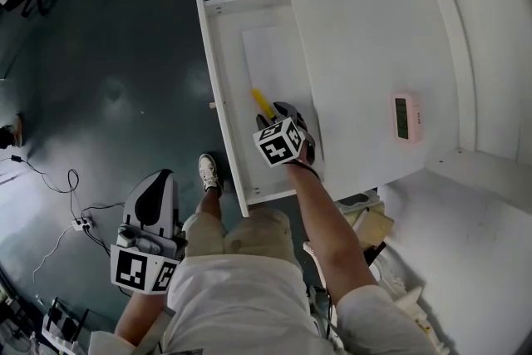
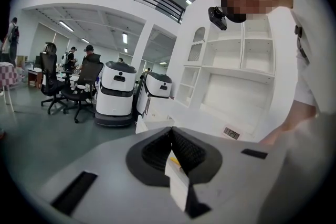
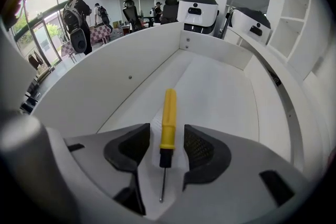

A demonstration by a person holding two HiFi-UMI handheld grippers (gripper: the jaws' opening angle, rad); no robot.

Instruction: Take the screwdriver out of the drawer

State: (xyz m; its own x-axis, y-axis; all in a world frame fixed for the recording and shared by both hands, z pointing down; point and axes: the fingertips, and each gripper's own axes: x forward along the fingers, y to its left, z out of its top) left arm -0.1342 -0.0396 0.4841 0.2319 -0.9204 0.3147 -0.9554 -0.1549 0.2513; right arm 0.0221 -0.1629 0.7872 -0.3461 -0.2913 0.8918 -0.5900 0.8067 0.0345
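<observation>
A screwdriver [image 1: 263, 102] with a yellow handle [image 3: 168, 118] and a thin metal shaft lies on the floor of the open white drawer [image 1: 218, 87], its tip toward me. My right gripper [image 1: 285, 119] reaches steeply down into the drawer. In the right gripper view its jaws [image 3: 167, 136] straddle the lower handle and black collar, open, with a gap on both sides. My left gripper [image 1: 157, 189] hangs low at the left over the floor, away from the drawer. Its pads [image 2: 184, 149] meet in the left gripper view.
The drawer juts from a white desk [image 1: 357, 54] with a pink clock [image 1: 405, 118] on top. The drawer walls [image 3: 105, 86] rise on both sides of the gripper. My shoe [image 1: 208, 172] stands below the drawer front. Cables and a power strip [image 1: 79, 222] lie on the floor.
</observation>
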